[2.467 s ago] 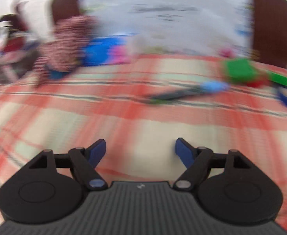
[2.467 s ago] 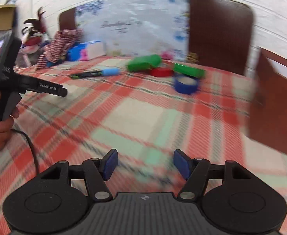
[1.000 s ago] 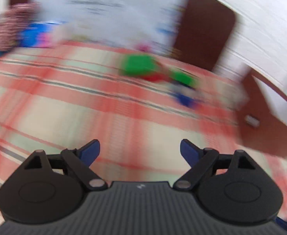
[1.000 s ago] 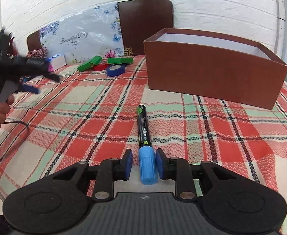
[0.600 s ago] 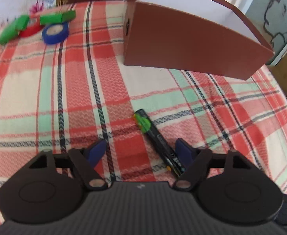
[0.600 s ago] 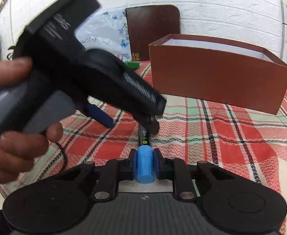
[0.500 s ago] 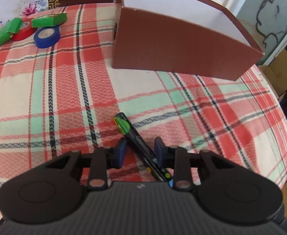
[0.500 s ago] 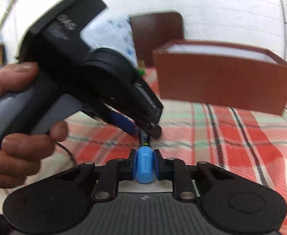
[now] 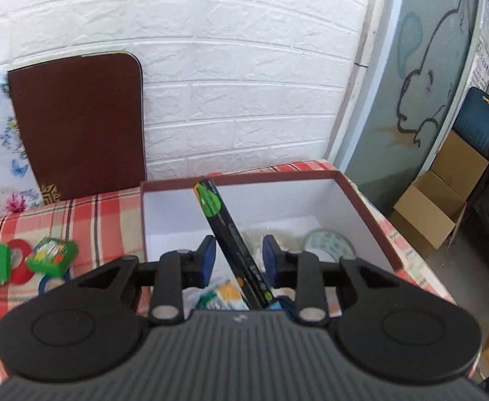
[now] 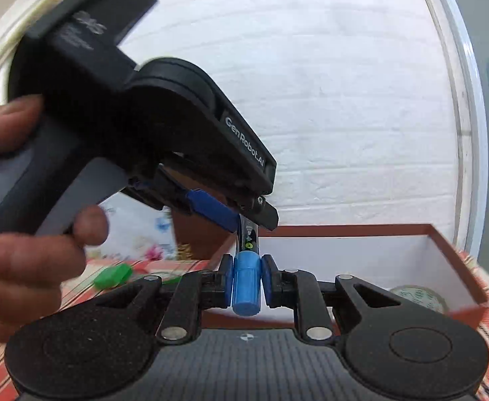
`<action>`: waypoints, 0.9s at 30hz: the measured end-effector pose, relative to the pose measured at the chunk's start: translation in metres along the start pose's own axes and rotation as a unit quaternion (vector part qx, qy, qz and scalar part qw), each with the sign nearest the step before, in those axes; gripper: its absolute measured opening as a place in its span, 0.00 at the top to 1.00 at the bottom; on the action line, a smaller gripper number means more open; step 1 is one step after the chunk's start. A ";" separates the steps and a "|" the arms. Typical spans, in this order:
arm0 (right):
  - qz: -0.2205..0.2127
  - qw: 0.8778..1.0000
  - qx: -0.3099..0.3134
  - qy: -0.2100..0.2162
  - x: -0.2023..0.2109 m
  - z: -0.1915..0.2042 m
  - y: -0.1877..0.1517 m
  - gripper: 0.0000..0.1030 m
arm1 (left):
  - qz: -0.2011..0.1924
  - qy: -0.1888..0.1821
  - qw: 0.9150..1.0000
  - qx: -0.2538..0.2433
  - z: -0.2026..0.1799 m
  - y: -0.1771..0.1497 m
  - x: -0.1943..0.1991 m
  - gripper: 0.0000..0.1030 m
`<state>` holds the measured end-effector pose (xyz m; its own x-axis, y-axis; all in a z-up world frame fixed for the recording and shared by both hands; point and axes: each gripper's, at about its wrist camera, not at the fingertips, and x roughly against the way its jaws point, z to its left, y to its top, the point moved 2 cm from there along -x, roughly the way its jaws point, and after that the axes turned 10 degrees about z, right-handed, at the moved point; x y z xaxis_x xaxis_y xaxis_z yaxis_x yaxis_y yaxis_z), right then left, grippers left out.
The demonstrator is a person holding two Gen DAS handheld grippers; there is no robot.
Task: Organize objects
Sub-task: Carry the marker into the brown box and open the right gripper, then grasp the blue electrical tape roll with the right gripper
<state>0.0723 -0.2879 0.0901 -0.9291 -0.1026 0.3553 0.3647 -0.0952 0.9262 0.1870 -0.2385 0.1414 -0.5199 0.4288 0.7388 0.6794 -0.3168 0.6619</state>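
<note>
Left wrist view: my left gripper is clenched on a black marker, which crosses slantwise between its blue pads; the jaws have just been closing on it. The marker's green-marked end points out over an open brown box with a white inside, and a pale roll of tape lies in the box. Left of the box, green packets and a red roll rest on the checked counter. From the right wrist, my right gripper grasps the marker's blue cap, and a hand holds the left gripper above it.
</note>
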 end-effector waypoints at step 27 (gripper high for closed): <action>0.173 0.983 -0.009 0.052 -0.012 0.080 -0.093 0.54 | 0.031 0.182 0.978 0.099 0.176 -0.162 0.015 0.39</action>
<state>0.0446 -0.1983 0.0096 -0.7381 -0.2322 0.6335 0.6601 -0.0538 0.7493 0.1604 -0.0320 0.0232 -0.6001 0.0722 0.7966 0.7834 -0.1481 0.6036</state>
